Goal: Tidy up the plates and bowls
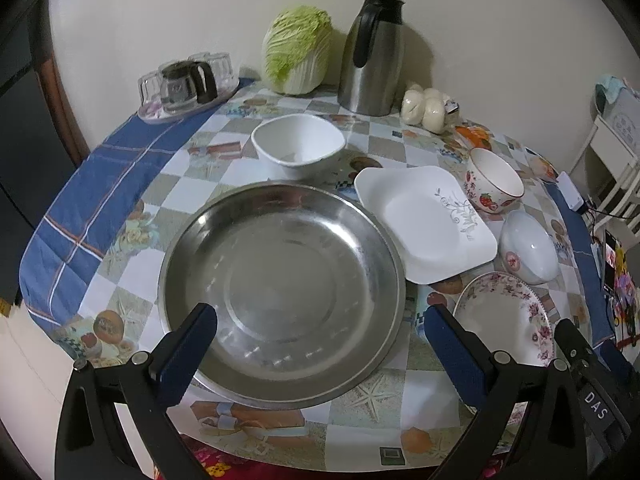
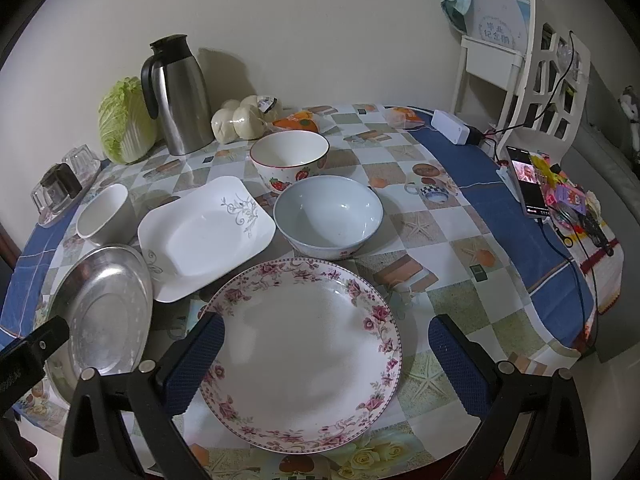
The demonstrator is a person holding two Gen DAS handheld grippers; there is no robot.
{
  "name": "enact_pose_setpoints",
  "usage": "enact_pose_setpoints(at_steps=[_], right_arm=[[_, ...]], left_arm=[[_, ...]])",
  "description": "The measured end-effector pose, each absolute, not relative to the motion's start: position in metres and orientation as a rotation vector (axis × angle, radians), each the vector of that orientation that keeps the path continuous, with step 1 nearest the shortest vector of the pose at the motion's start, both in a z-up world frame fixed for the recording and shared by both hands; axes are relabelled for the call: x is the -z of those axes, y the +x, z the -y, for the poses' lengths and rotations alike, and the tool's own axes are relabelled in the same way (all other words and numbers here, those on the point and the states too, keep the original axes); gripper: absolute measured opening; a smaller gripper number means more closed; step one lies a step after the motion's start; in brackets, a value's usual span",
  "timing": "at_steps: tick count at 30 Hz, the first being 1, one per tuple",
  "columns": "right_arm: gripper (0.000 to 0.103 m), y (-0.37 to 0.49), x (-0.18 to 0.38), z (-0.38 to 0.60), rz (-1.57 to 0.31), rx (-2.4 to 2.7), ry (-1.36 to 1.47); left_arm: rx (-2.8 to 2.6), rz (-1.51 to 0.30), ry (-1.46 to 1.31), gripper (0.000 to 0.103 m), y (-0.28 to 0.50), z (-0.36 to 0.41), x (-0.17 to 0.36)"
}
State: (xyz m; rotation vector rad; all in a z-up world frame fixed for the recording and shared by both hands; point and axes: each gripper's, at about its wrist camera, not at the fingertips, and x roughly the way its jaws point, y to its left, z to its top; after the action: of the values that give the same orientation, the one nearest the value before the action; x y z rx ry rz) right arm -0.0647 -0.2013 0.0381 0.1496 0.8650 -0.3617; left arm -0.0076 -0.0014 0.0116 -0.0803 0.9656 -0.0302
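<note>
A big steel plate lies at the table's front, with my left gripper open above its near rim and nothing between its fingers. To its right sit a square white plate, a round flowered plate, a pale blue bowl, a strawberry bowl and, farther back, a square white bowl. My right gripper hangs open over the flowered plate, holding nothing. Behind that plate are the blue bowl, strawberry bowl, square plate, white bowl and steel plate.
Along the wall stand a steel jug, a cabbage, bagged buns and a tray of glasses. A phone, a white box and cables sit at the right edge, near a white chair.
</note>
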Motion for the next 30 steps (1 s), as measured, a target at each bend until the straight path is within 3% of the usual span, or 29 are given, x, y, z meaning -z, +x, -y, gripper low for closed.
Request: enact_pose_setpoints(at_steps=[11, 21, 30], right_arm=[[0.103, -0.062, -0.034, 0.201, -0.873, 0.361, 0.162], [0.103, -0.062, -0.033, 0.201, -0.878, 0.359, 0.164], [0.103, -0.061, -0.031, 0.199, -0.887, 0.358, 0.151]], left_arm=[[0.041, -0.920, -0.058, 0.103, -0.015, 0.006, -0.021], [0.004, -1.104, -0.022, 0.103, 0.001, 0.010, 0.004], [0.002, -1.122, 0.050, 0.103, 0.001, 0.021, 0.006]])
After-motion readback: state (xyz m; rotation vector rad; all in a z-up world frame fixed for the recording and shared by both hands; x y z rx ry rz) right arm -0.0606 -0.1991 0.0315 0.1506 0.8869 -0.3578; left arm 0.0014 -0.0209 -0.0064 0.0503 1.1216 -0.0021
